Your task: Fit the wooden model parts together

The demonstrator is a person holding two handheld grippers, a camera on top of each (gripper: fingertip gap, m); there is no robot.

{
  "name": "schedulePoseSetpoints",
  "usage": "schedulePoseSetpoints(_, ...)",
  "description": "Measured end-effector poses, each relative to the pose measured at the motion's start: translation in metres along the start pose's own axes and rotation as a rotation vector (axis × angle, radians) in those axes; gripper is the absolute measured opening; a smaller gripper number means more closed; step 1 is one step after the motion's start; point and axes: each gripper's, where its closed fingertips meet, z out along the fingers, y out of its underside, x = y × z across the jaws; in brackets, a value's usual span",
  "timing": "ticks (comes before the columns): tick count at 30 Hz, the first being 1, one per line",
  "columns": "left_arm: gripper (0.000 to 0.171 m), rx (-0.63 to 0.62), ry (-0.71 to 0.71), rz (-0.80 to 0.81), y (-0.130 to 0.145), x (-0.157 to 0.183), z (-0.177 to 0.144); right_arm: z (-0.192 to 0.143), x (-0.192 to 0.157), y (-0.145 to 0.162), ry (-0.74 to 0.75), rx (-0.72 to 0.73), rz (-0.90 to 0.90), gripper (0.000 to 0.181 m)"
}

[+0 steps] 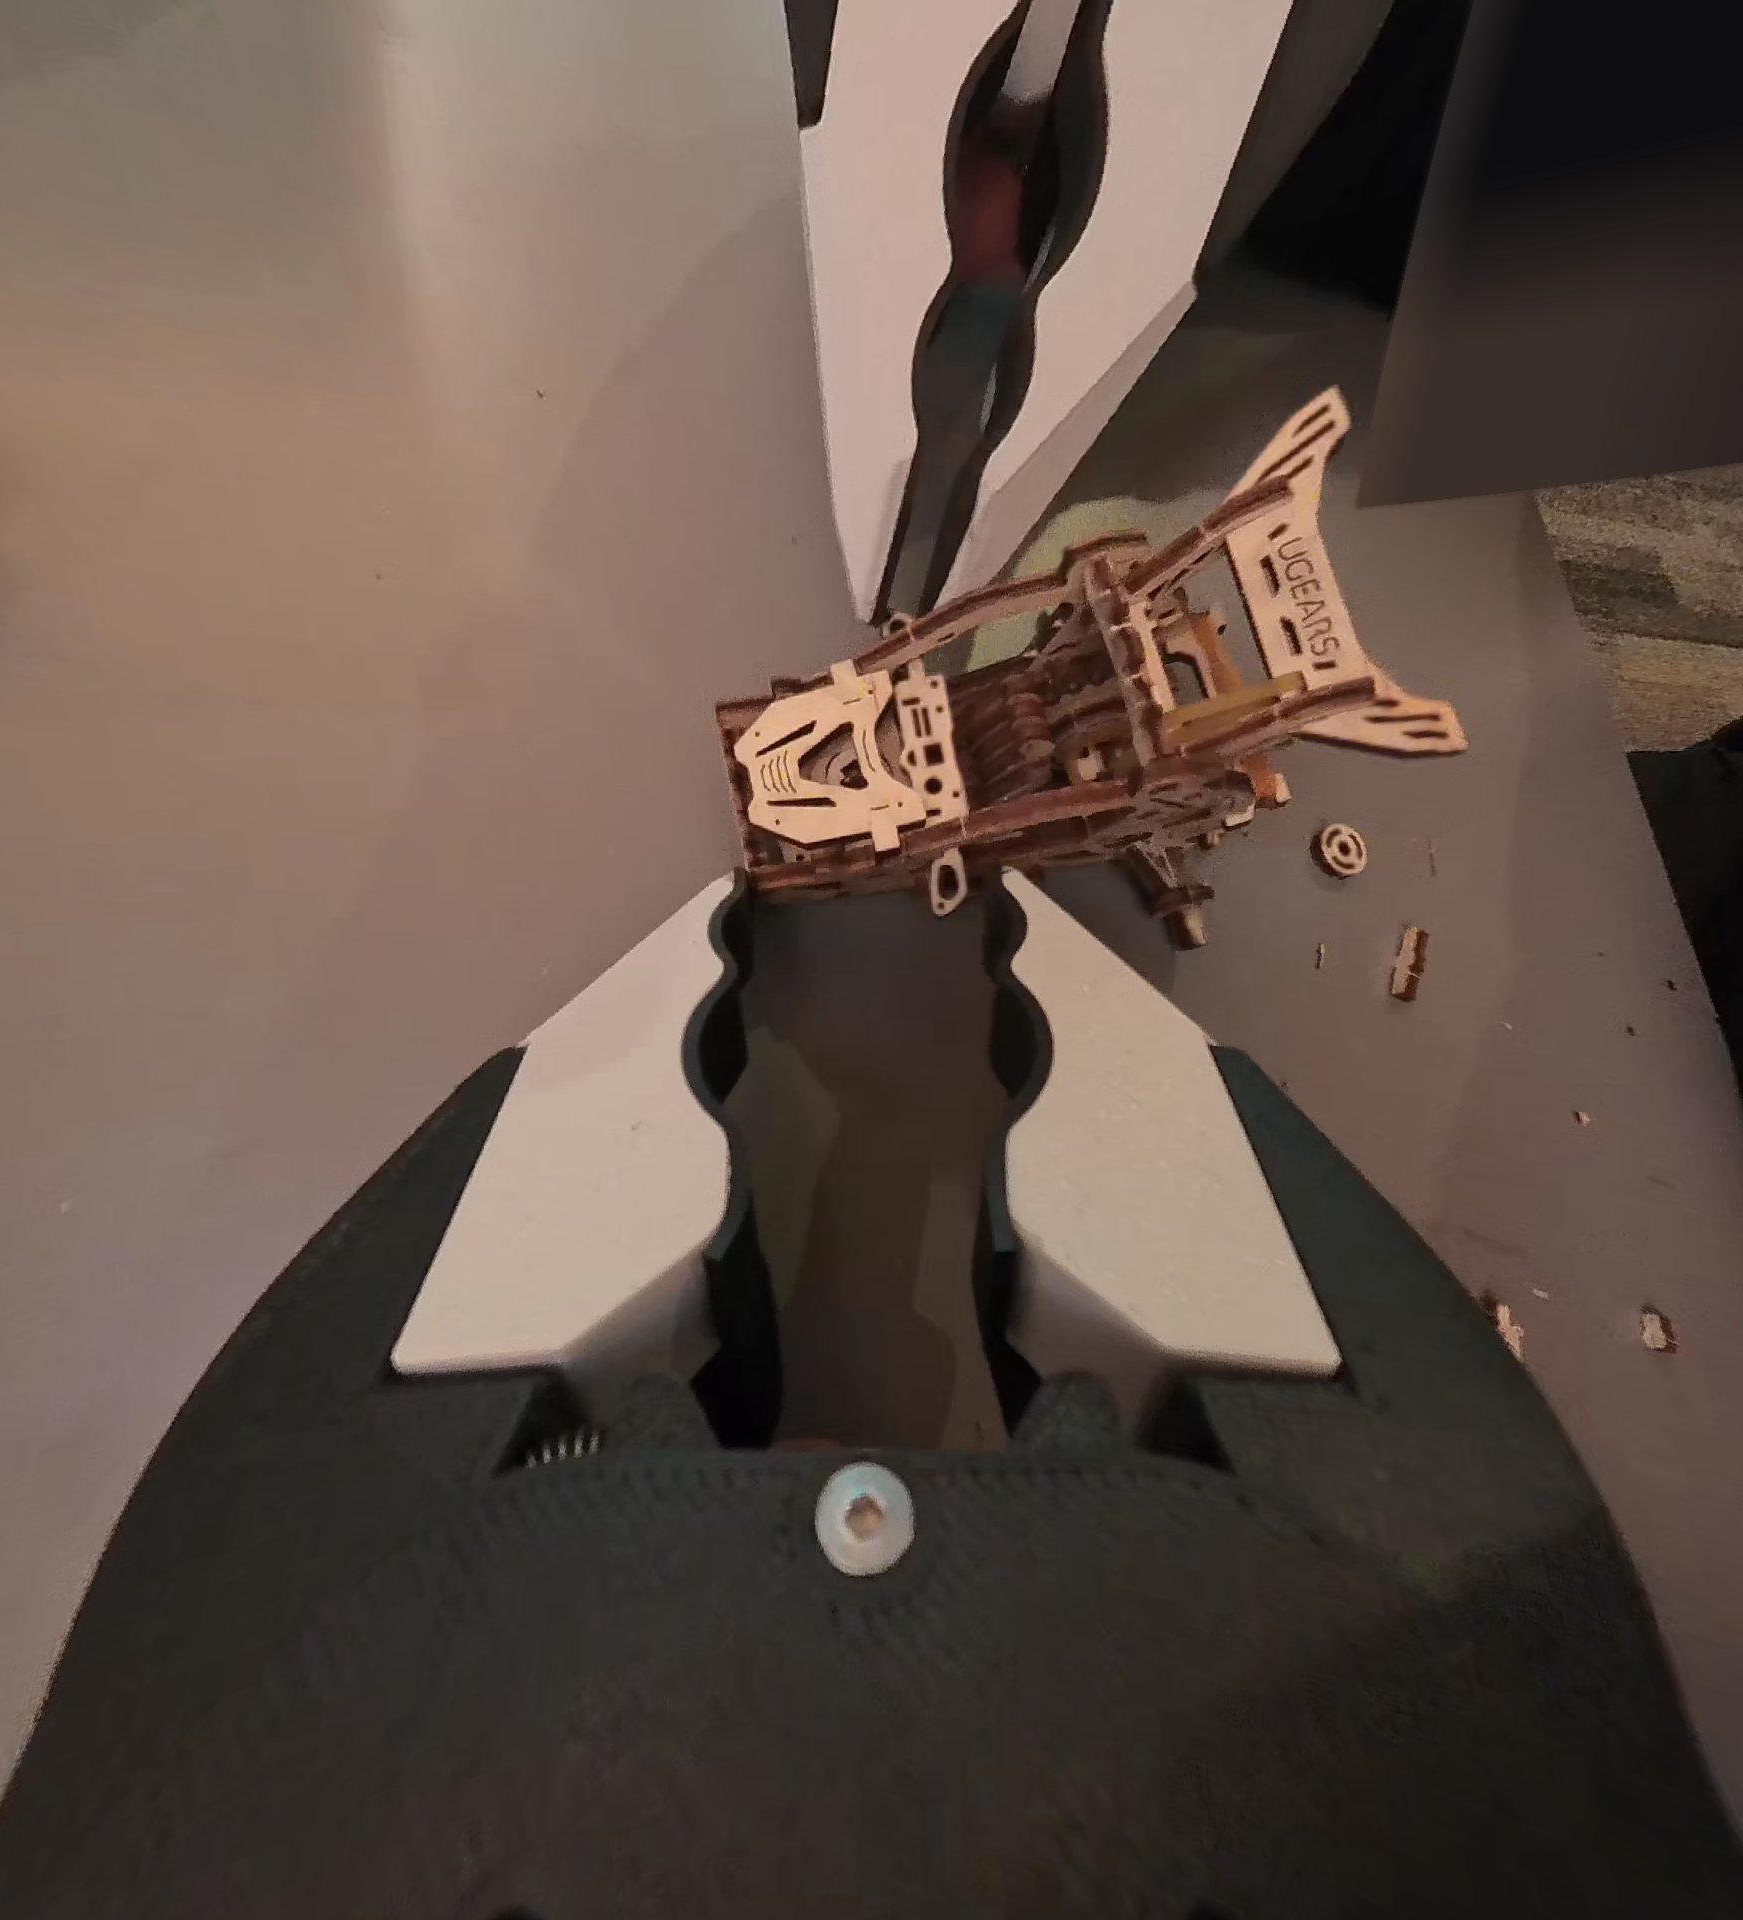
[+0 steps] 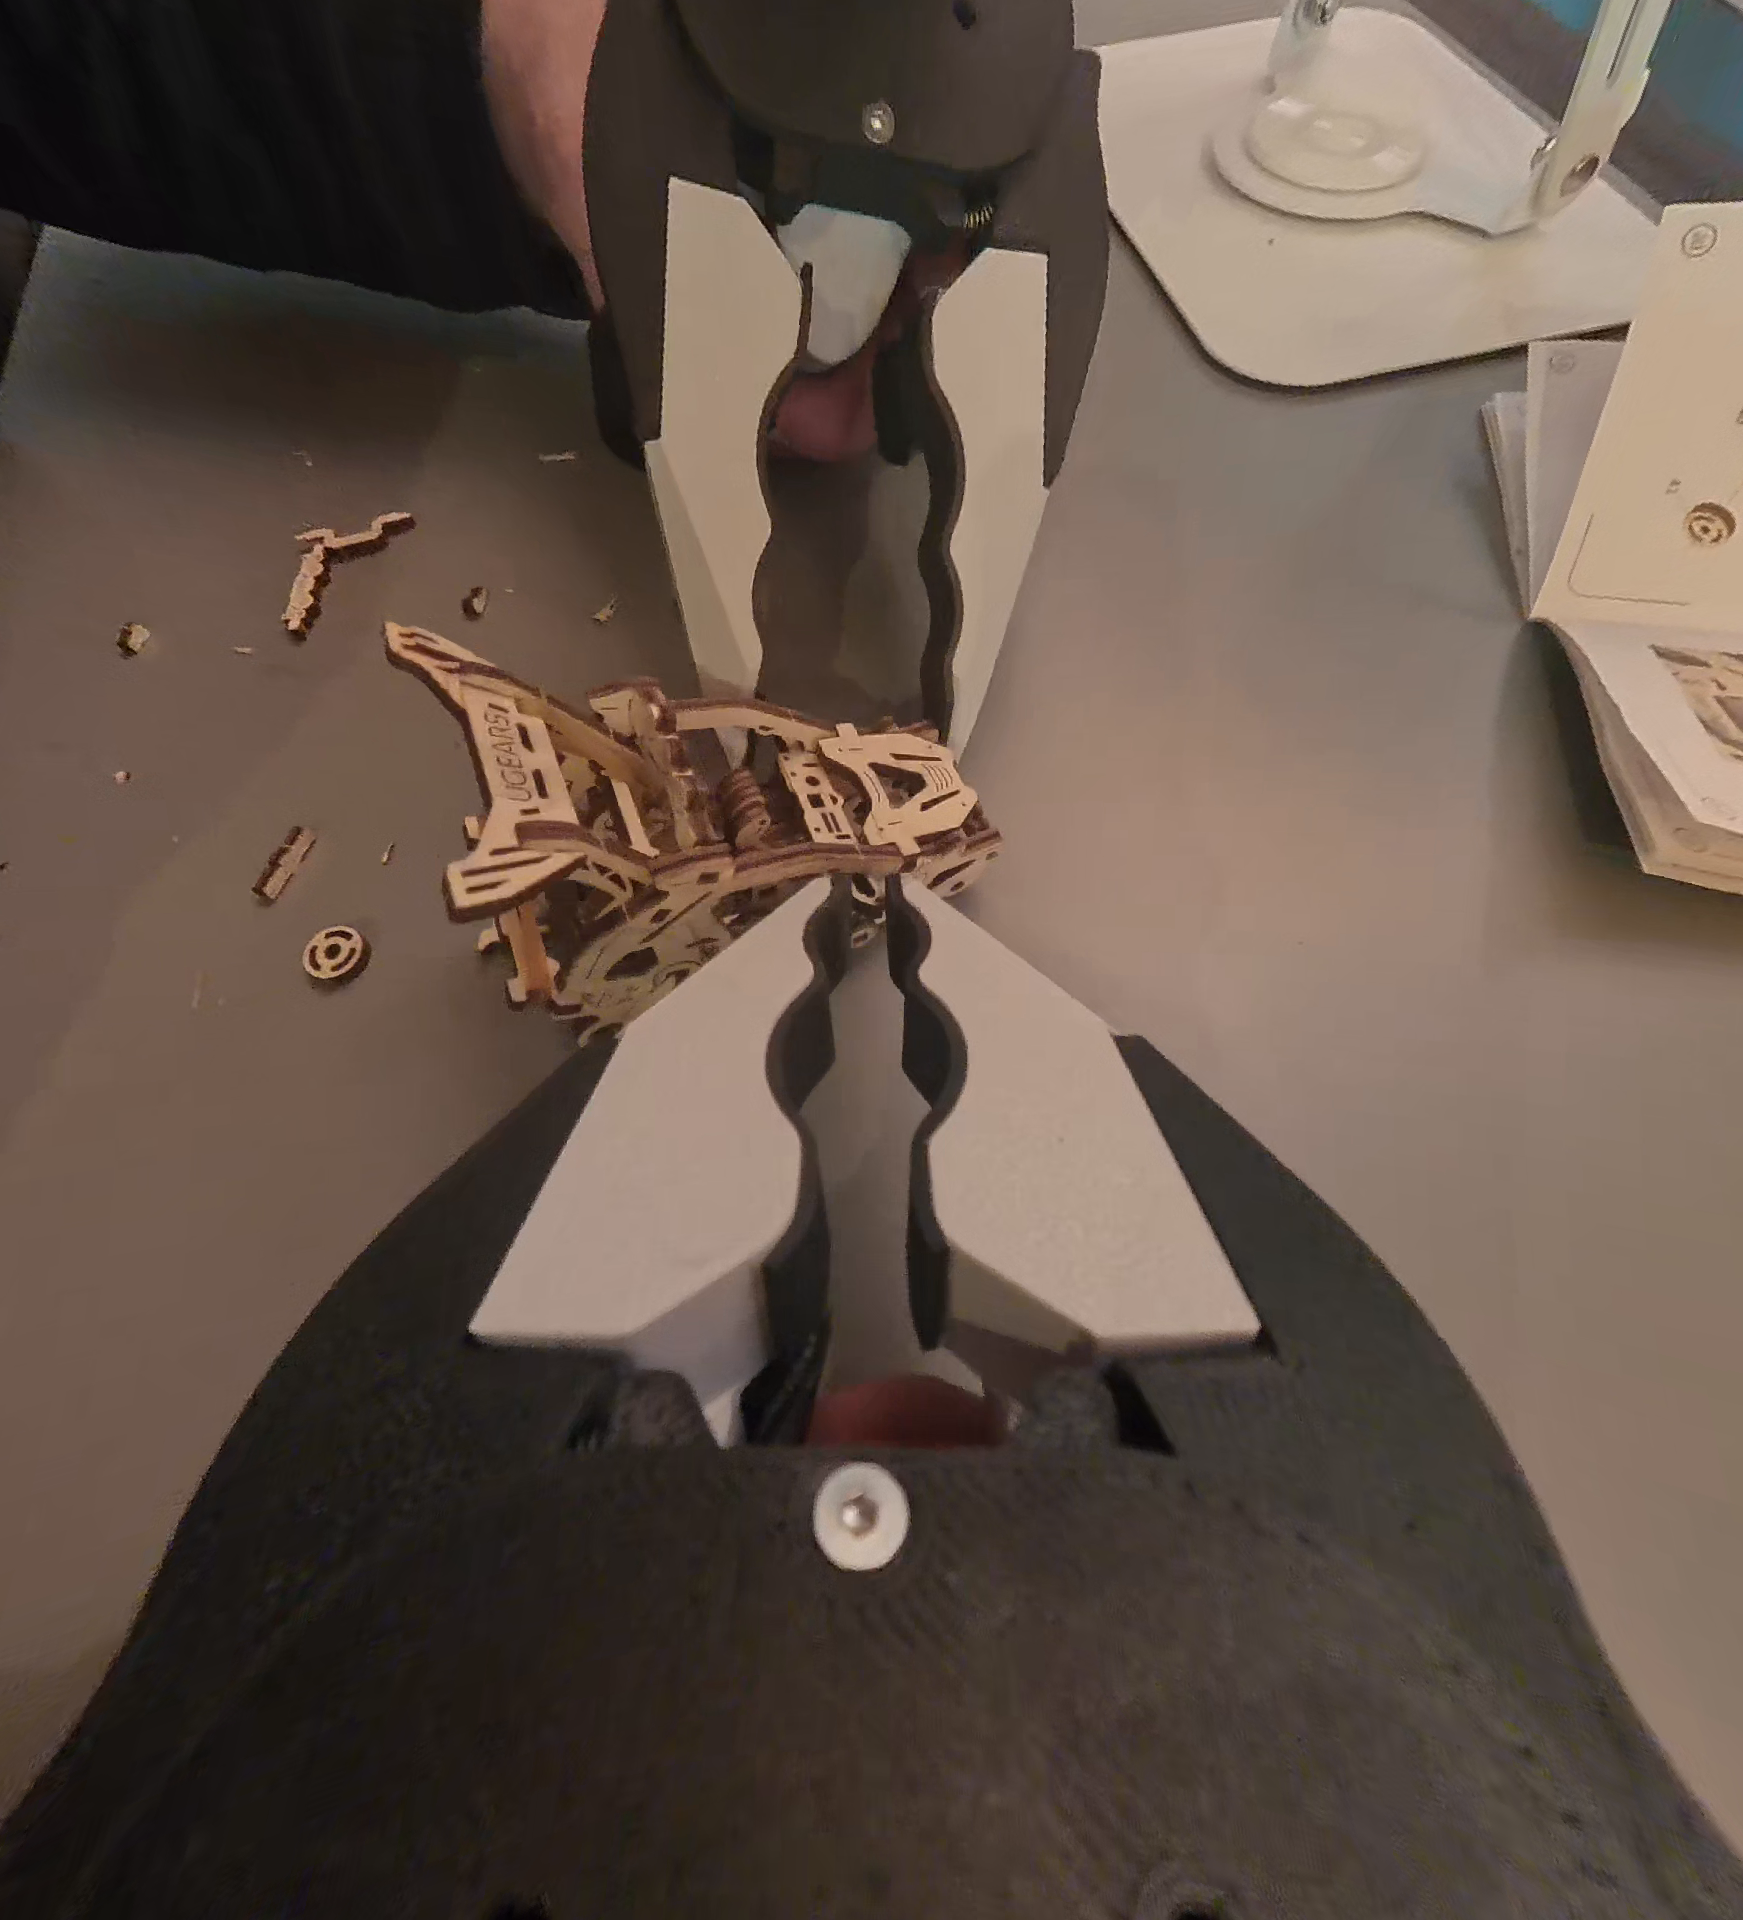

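Wooden model (image 2: 701, 831) sits mid-tabletop (image 2: 1210, 810), tilted, gripped from both ends. At nine o'clock we see loose wooden scraps (image 2: 327, 566) and a small ring piece (image 2: 335, 954). At twelve, our left tool (image 2: 851, 681) is clamped on the model's nose; at six, our right tool (image 2: 859, 914) is pinched on its side. Squeezing harder could snap the thin frame.
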Motion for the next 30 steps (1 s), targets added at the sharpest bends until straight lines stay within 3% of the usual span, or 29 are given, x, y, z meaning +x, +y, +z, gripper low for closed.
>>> schedulePoseSetpoints(13,0.037,-0.001,-0.017,-0.005,-0.002,-0.004,0.002,-0.002,0.006,0.002,0.031,-0.001,0.011,0.004)
schedulePoseSetpoints(21,0.036,-0.013,0.009,0.023,-0.003,0.000,0.004,0.003,0.009,0.011,-0.041,-0.067,0.084,0.042)
schedulePoseSetpoints(27,0.037,-0.021,0.035,0.043,-0.004,0.003,0.007,0.004,0.007,0.013,-0.130,-0.091,0.042,0.037)
schedulePoseSetpoints(30,0.037,-0.027,0.048,0.053,-0.004,0.005,0.008,0.006,0.006,0.014,-0.179,-0.109,0.058,0.044)
